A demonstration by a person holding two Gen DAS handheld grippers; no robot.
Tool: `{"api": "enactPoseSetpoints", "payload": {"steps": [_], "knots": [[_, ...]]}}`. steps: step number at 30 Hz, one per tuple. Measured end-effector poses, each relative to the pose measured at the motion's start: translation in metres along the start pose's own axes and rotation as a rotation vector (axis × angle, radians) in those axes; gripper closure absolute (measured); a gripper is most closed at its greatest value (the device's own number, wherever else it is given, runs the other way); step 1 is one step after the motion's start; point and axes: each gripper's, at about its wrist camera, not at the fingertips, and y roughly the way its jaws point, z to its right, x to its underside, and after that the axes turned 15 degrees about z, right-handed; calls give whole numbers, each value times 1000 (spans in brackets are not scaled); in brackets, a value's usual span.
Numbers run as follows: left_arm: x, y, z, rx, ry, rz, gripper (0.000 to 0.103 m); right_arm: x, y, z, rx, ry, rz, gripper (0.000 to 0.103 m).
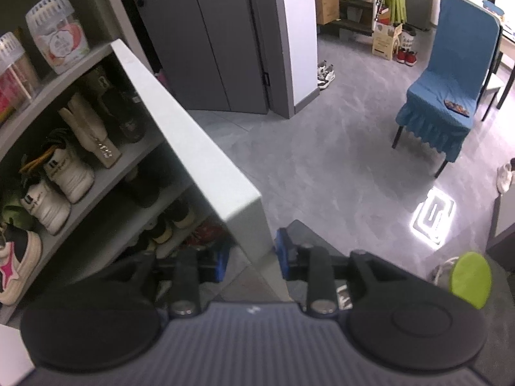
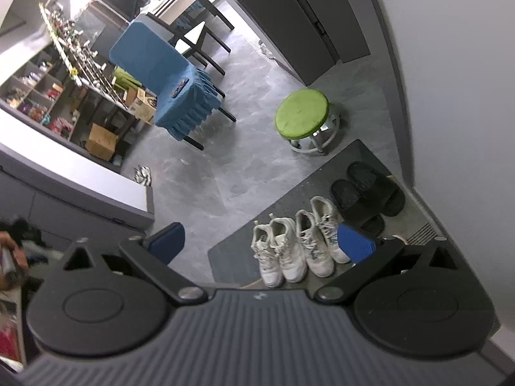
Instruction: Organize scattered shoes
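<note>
My left gripper (image 1: 251,259) is shut on the lower edge of the open white cabinet door (image 1: 193,128), one blue pad on each face. The shoe cabinet's shelves (image 1: 106,173) hold white sneakers (image 1: 64,177), tall boots (image 1: 93,135) and a sneaker with a pink star (image 1: 13,267). My right gripper (image 2: 262,241) is open above a dark mat (image 2: 238,257), holding nothing. Two pairs of white sneakers (image 2: 276,251) (image 2: 322,234) and black slippers (image 2: 367,189) stand in a row on the mat. A loose pair of shoes (image 2: 143,173) lies on the floor by the partition.
A blue covered chair (image 2: 167,74) and a green round stool (image 2: 302,114) stand on the grey floor. Red shoes (image 1: 406,56) and a pale pair (image 1: 325,74) lie near the far shelving. Jars (image 1: 58,35) sit on the cabinet's top shelf. A wall runs along the mat's right side.
</note>
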Motion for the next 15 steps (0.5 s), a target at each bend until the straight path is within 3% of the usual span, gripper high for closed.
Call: {"api": "enactPoseSetpoints", "payload": {"steps": [8,13,15], "knots": [[-3,-12,1,97,21,102,67,14,-8,-2,28,-140,-93,0],[43,-26,-24,119,53,128,65,30,2,-5,25,-219,-208,0],[63,-31,-35,128,65,136,62,37,10,-10,4,-308,-258,0]]}}
